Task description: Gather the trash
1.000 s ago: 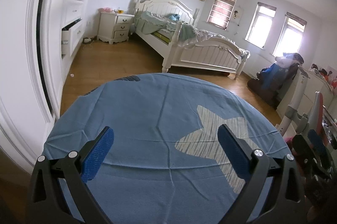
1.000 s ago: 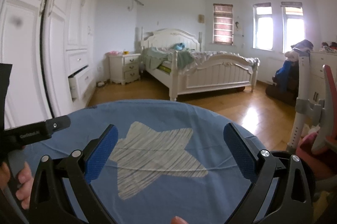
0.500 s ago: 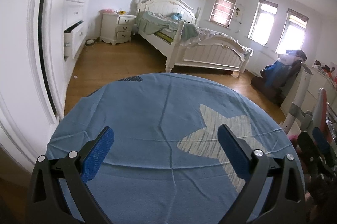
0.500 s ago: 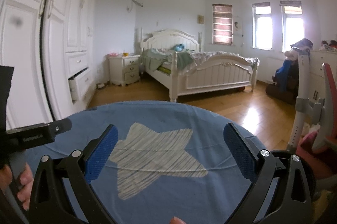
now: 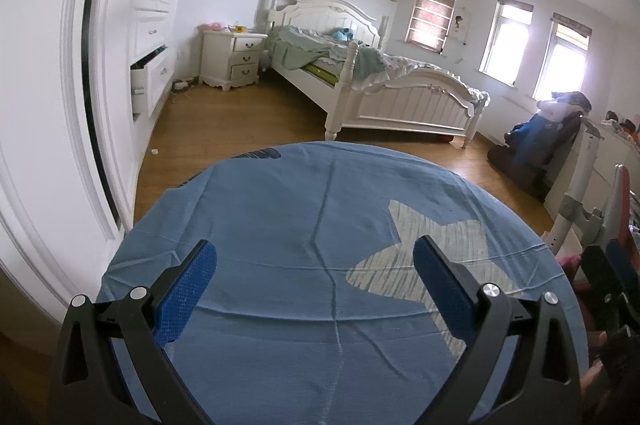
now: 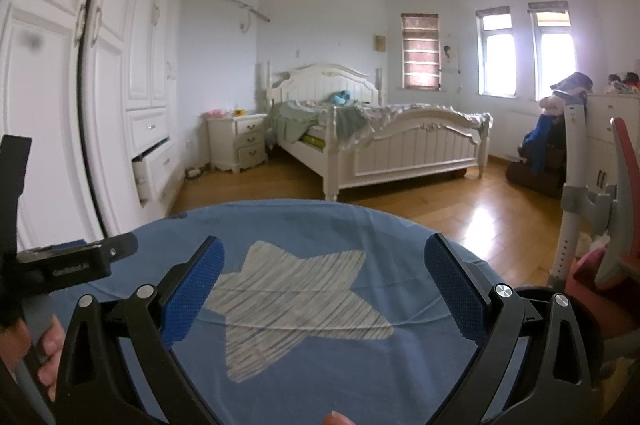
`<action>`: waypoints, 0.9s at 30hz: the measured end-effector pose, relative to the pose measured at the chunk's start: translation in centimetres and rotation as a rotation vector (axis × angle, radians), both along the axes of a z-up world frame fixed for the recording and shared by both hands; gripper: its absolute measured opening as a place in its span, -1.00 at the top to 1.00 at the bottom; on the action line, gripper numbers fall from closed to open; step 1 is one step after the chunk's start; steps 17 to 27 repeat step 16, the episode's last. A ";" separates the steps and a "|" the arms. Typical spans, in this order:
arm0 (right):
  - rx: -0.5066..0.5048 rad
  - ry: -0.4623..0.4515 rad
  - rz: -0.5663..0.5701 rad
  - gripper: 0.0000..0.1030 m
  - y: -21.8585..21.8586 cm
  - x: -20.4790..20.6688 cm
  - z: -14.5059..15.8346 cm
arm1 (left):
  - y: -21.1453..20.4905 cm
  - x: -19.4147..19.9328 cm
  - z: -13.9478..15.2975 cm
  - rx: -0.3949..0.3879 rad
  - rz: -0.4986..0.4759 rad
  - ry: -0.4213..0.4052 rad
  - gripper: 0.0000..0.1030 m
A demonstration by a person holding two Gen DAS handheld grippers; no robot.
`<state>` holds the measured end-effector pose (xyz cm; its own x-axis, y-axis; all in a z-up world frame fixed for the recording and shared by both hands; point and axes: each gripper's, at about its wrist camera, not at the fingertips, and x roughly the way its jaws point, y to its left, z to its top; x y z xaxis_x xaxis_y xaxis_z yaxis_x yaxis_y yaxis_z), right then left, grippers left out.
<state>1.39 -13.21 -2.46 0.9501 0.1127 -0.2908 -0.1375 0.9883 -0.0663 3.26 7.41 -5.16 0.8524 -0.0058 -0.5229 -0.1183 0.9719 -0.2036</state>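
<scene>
While hovering over blue cloth (image 5: pixel 280 225) with pale star (image 6: pixel 296 297), both grippers spread wide and empty: left gripper (image 5: pixel 316 285), right gripper (image 6: pixel 324 289); beyond, wooden floor (image 5: pixel 240 121), white bed (image 6: pixel 380 145), nightstand (image 5: pixel 234 59); small white bit (image 5: pixel 154 151) on floor by wardrobe (image 5: pixel 60 65), possibly trash; too small to tell.

A: what's the round table (image 5: pixel 248 209) covered with?
B: a blue cloth (image 5: pixel 304 225), creased, with a pale striped star (image 6: pixel 296 301) printed on it. nothing else is seen lying there.
</scene>
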 end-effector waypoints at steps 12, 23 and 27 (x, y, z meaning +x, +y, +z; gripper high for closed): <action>0.010 -0.009 0.000 -0.90 0.3 -0.2 0.2 | -0.2 -0.2 0.1 0.018 0.003 -0.006 -0.90; 0.012 -0.010 -0.001 -0.90 0.4 -0.3 0.2 | -0.1 -0.2 0.1 0.028 0.009 -0.011 -0.90; 0.012 -0.010 -0.001 -0.90 0.4 -0.3 0.2 | -0.1 -0.2 0.1 0.028 0.009 -0.011 -0.90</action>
